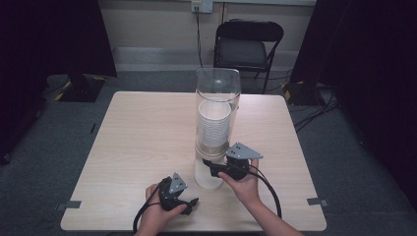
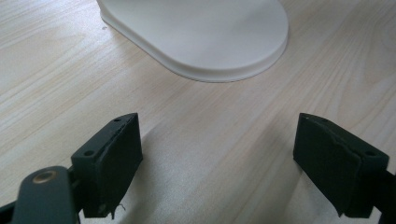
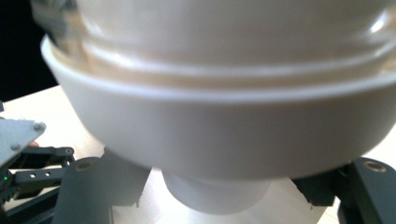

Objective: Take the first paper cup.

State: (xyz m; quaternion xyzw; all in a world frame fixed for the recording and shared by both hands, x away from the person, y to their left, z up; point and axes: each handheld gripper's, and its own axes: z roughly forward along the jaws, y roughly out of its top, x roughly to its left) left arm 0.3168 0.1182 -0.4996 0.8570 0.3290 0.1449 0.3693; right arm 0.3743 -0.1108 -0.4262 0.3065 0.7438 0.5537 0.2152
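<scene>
A clear tube dispenser (image 1: 218, 88) stands mid-table with a stack of white cups (image 1: 214, 125) inside. Its white collar (image 3: 224, 126) looms close in the right gripper view, and a white round bottom (image 3: 215, 189), seemingly the lowest cup, pokes out beneath it. My right gripper (image 1: 207, 166) reaches in at the dispenser's foot. Its jaws stand either side of that round bottom (image 3: 215, 196) with gaps showing, so it is open. My left gripper (image 1: 193, 202) rests low near the front edge, open over bare wood (image 2: 217, 158). The dispenser's flat white base (image 2: 201, 32) lies just ahead of it.
The light wooden table (image 1: 147, 137) has bare room to the left and behind the dispenser. A black folding chair (image 1: 248, 46) stands beyond the far edge. Cables trail across the grey floor at right (image 1: 319, 110).
</scene>
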